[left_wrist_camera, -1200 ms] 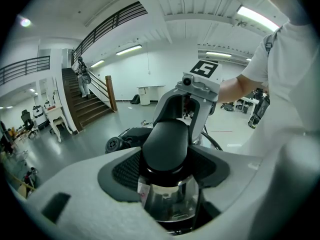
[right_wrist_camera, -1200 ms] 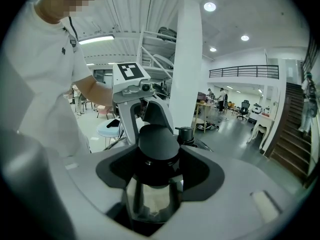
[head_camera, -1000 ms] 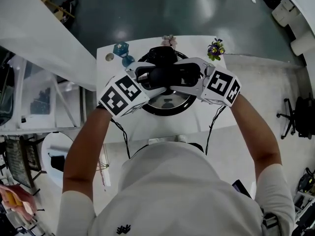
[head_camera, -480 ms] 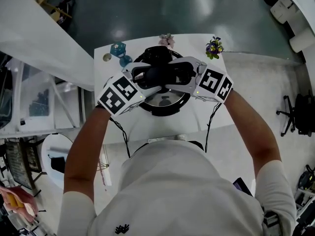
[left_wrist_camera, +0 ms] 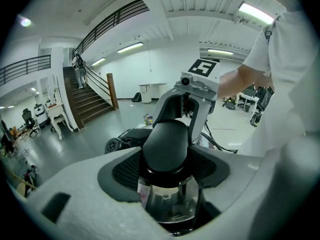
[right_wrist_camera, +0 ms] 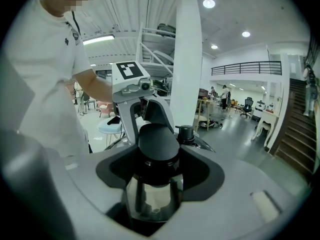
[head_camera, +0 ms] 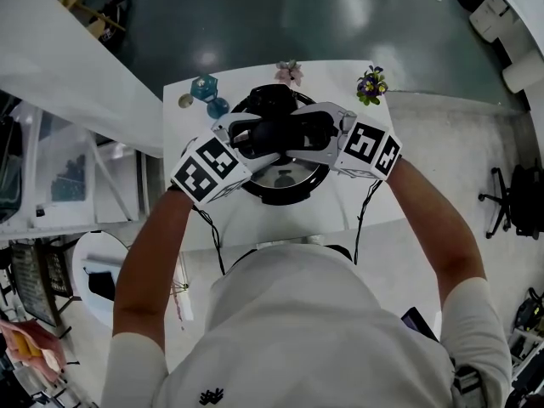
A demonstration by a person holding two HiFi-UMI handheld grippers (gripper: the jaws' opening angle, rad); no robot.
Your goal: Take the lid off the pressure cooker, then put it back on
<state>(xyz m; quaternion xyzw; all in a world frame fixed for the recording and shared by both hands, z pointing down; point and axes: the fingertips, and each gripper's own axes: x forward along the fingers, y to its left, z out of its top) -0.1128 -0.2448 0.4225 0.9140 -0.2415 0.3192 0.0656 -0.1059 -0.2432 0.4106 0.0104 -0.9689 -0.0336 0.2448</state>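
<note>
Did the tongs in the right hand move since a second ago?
Yes, a little. The right tongs, closed on the lid knob, slid left: their marker cube sat right of the purple flowers, now straight below them.

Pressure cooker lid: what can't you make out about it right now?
- Lid rim seating: head view, left gripper and right gripper, clamped on its handle, cover it; gripper views, each gripper's own body blocks it.
- Blue ornaments on the table: head view, too small to identify.
</note>
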